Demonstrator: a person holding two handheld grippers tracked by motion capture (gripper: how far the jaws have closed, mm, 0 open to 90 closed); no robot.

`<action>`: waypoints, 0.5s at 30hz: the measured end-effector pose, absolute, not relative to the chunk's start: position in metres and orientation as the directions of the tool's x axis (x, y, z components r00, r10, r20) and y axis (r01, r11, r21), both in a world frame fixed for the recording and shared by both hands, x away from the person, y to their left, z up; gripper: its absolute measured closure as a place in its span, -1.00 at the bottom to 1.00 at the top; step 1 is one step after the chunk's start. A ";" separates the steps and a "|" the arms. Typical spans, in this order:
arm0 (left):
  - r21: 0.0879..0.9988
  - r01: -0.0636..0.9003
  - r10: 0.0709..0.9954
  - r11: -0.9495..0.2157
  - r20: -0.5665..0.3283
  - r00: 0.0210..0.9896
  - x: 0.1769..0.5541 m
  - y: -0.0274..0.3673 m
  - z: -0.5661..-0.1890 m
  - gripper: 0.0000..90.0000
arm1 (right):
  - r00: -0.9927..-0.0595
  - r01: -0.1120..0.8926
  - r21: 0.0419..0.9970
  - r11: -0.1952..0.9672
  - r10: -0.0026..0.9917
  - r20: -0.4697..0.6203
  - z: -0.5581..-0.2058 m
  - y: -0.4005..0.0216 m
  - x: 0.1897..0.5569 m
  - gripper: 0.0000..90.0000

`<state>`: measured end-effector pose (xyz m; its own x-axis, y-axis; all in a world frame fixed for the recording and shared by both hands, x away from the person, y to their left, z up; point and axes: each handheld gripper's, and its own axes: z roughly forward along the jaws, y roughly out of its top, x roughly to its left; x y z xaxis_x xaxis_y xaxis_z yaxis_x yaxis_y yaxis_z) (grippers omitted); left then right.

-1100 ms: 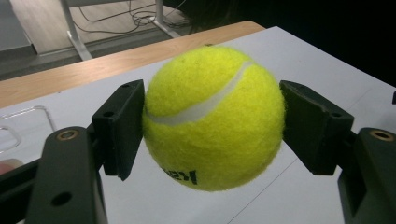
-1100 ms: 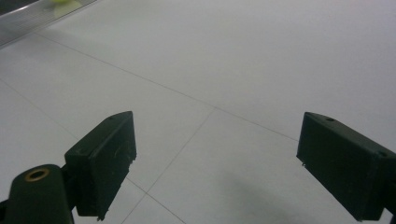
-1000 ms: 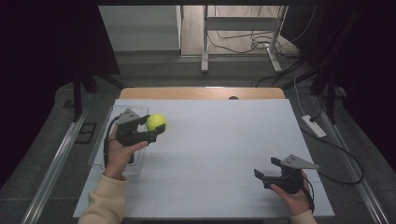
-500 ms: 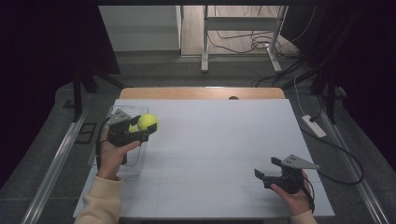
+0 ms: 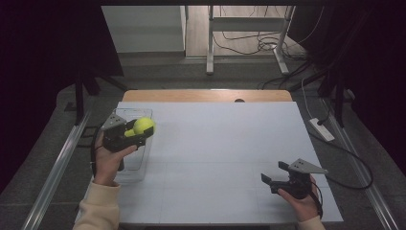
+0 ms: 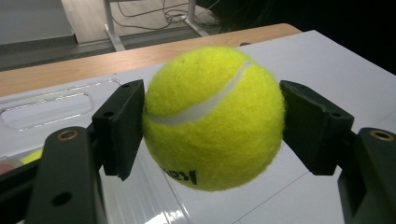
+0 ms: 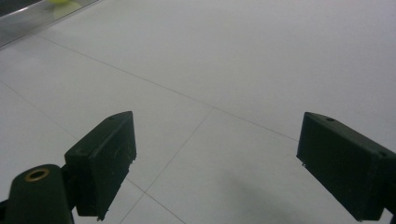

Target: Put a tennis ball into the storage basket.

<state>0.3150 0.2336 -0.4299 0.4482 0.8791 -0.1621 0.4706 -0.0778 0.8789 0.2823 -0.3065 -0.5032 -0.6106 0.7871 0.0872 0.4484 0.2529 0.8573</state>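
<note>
Two tools work over one white desk point(image 5: 220, 158). Nearest the person, at the desk's right front, the right tool point(image 5: 275, 178) rests low in the right hand point(image 5: 299, 199), its jaws standing apart with nothing between them; in the right gripper view the two black pads point(image 7: 105, 158) frame bare white surface crossed by thin seam lines. Farther in, at the left side, the left tool point(image 5: 139, 134) is clamped on a tennis ball point(image 5: 143, 125), held in the left hand point(image 5: 109, 160) above a clear plastic bin point(image 5: 136, 165) that sits along the desk's left edge. In the left gripper view the tennis ball point(image 6: 212, 116) sits squarely between the pads point(image 6: 119, 126), touching both. It is bright yellow-green and fuzzy, with a white curved seam across its upper face and dark lettering near its underside. A second yellow-green ball point(image 5: 129, 132) shows just beside it, partly hidden. Open white surface spreads between the two tools and toward the far edge, where a bare wooden strip point(image 5: 206, 95) borders the desk. Beyond lie grey floor, table legs and cables.
</note>
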 end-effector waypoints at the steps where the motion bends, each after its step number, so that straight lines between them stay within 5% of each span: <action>1: 0.879 0.470 0.880 -0.076 -0.162 0.445 0.314 0.235 -0.430 -0.39 | -0.610 0.448 0.857 0.253 0.787 0.087 -0.503 -0.307 0.282 -0.75; 15: 0.870 0.489 0.902 -0.065 -0.159 0.402 0.304 0.252 -0.434 -0.39 | -0.610 0.450 0.855 0.256 0.787 0.085 -0.503 -0.306 0.282 -0.75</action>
<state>0.3041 0.2525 -0.4337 0.4021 0.9017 -0.1585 0.4891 -0.0652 0.8698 0.2823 -0.3063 -0.5030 -0.6104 0.7875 0.0853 0.4501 0.2562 0.8555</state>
